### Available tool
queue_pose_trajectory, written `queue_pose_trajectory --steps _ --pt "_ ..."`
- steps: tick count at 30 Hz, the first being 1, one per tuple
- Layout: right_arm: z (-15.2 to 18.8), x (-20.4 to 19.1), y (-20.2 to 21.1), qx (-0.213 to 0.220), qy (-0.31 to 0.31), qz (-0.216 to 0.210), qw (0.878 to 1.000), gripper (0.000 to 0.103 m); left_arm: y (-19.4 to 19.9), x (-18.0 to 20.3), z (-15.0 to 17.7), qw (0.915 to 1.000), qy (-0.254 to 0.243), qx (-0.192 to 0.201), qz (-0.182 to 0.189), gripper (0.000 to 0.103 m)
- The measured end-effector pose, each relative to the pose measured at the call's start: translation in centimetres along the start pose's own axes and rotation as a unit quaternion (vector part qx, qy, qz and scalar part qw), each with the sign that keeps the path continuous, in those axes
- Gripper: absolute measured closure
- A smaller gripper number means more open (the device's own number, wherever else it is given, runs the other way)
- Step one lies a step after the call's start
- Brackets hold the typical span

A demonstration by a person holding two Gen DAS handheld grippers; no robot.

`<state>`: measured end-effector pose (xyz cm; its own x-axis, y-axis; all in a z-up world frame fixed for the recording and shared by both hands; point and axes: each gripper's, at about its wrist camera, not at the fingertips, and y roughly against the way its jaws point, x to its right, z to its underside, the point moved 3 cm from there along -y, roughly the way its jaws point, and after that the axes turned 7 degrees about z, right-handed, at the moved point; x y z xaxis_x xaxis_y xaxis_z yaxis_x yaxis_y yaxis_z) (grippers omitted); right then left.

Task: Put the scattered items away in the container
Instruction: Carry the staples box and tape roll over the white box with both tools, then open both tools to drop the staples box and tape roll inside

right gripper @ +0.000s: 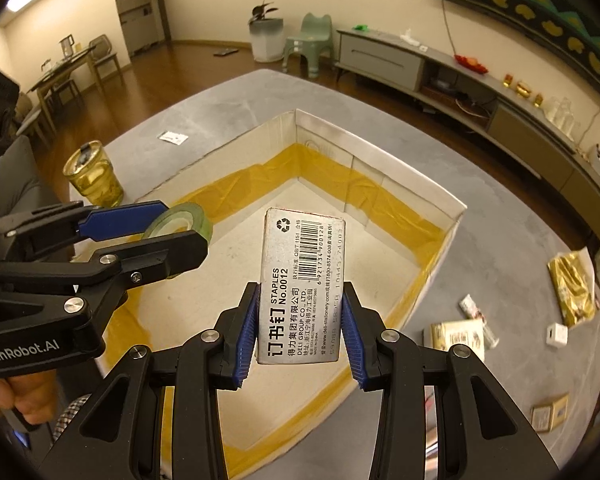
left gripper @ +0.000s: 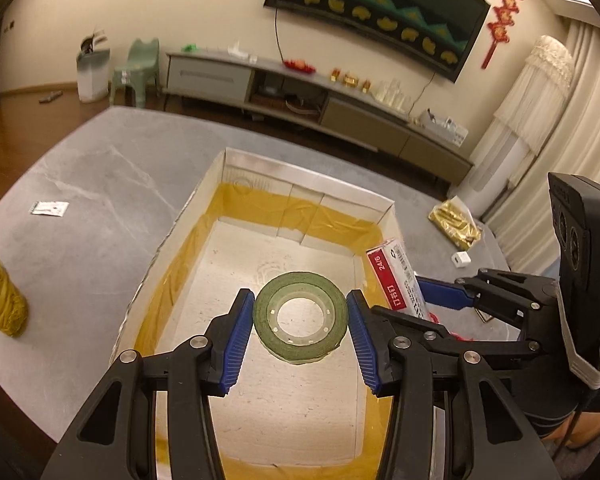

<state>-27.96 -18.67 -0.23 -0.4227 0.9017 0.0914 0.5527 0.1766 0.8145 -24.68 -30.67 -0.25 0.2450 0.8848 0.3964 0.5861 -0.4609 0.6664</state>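
An open cardboard box point(left gripper: 172, 232) lined with yellow tape sits on the grey table. My left gripper point(left gripper: 300, 298) is shut on a green tape roll point(left gripper: 300, 282), held flat above the box floor. The right wrist view shows the same roll point(right gripper: 184, 218) between the left gripper's fingers point(right gripper: 120, 220). My right gripper point(right gripper: 300, 296) is shut on a grey staples box point(right gripper: 300, 280), held over the cardboard box point(right gripper: 440, 248) near its right wall. From the left wrist view the staples box point(left gripper: 396, 276) stands tilted at that wall.
A glass jar of yellow liquid point(right gripper: 94, 178) stands left of the box, a small packet point(right gripper: 173, 137) beyond it. On the table to the right lie a gold packet point(right gripper: 572, 284), a white adapter point(right gripper: 556, 334), a tube point(right gripper: 474, 308) and small boxes point(right gripper: 456, 334).
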Motion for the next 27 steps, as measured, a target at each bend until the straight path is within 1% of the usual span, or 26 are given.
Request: queue_pose_trajectory --steps 3,7,13,18,19,23,27 --pt "-0.9 0.5 -1.5 -0.012 0.011 -0.003 1.000 0.062 -1.8 -0.8 -1.2 0.9995 0.012 -0.029 0.000 0.054" --pt "-1.7 1.0 -3.5 -0.030 0.035 0.003 0.999 0.062 -4.3 -1.6 -2.4 0.9976 0.026 -0.063 -0.009 0.054" --pt "-2.4 2.0 -6.5 -0.059 0.059 0.013 0.996 0.061 -8.3 -3.1 -3.6 0.9925 0.036 -0.109 -0.044 0.054" --pt "-2.7 2.5 -8.1 -0.071 0.074 0.028 0.994 0.059 -10.9 -4.5 -4.0 0.9880 0.050 -0.137 -0.051 0.052" --pt "-2.8 2.7 -8.3 -0.072 0.072 0.029 0.994 0.058 -11.2 -4.7 -4.1 0.9873 0.053 -0.141 -0.052 0.050" --pt "-2.7 3.6 -8.3 -0.068 0.054 0.021 0.996 0.057 -11.1 -5.1 -4.0 0.9870 0.065 -0.138 -0.049 0.049" --pt "-2.3 3.9 -7.8 -0.063 0.042 0.016 0.997 0.057 -9.9 -4.4 -3.7 0.9883 0.053 -0.132 -0.055 0.049"
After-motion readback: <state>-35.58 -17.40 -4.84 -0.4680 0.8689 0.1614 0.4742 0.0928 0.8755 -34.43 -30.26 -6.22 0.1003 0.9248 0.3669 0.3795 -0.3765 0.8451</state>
